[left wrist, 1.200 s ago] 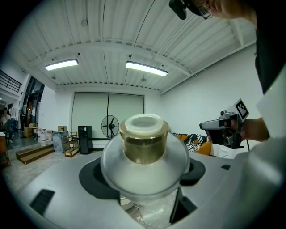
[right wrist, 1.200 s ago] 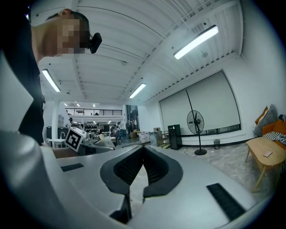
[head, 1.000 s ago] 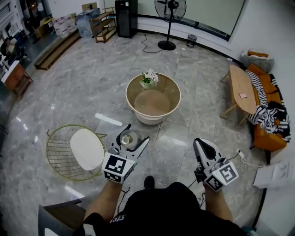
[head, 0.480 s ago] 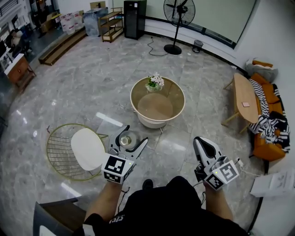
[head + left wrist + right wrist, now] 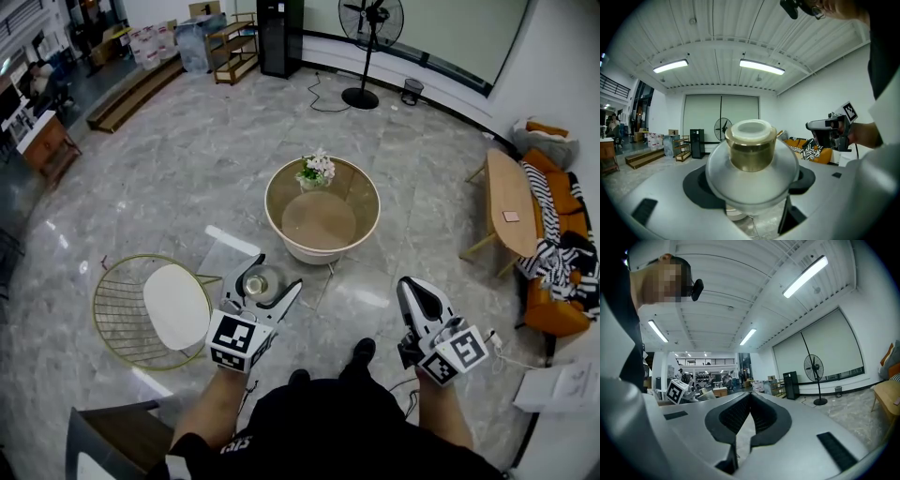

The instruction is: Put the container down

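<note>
Two grippers come first, held low in front of the person. Left gripper (image 5: 263,281), approx. 11 o'clock, is clamped on the container (image 5: 751,152), a small glass jar w/ gold collar & pale lid, upright and carried in the air above the floor. Right gripper (image 5: 415,292), at 1 o'clock, has its jaws pressed together w/ nothing b/w them. Further out, a wire chair (image 5: 111,317) at 10, then a round table (image 5: 371,201) w/ flowers (image 5: 317,169) at 12. Progress: nil so far, jar not yet set down. What's left is reaching a surface, prob. the table, then lowering & releasing.
</note>
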Demonstrator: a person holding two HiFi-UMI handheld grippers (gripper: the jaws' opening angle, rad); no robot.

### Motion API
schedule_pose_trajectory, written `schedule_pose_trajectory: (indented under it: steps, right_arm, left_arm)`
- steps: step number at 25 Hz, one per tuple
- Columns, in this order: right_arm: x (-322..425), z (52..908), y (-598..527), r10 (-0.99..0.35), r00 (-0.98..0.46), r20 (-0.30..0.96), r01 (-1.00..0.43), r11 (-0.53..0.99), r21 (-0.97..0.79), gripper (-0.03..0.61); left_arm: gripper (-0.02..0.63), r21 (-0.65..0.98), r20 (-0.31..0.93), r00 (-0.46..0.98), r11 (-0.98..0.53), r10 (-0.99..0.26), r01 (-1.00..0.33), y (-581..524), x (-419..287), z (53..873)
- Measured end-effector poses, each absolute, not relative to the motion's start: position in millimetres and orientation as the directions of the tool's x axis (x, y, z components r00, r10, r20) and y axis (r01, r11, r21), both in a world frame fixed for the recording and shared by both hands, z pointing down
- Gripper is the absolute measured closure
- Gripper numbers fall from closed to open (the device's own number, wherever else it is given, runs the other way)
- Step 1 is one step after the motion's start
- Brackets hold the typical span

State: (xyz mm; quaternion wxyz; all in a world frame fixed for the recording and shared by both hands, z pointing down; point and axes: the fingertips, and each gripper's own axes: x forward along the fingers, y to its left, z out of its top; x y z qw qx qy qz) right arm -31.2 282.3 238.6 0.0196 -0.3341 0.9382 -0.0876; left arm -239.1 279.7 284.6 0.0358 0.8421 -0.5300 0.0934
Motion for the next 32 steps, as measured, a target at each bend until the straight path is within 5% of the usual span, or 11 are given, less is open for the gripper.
schedule_pose_trajectory:
  steps: [23,32]
  right_arm:
    - [197.7,260.0,69.2,-0.526,-0.85,0.026,-0.514,0.818,-0.257,0.563]
    - [218.1,258.0,36.1,-0.486,-0.874,0.028,-0.476,0.841,-0.257,0.563]
  left_arm:
    - [0.27,-0.064,0.211,0.292,-0.311,-0.933,-0.948,84.5,-23.1,272.9]
    - [0.27,-0.069,0.231,0.278,-0.3,-0.932,-0.951,55.8,8.2,281.8]
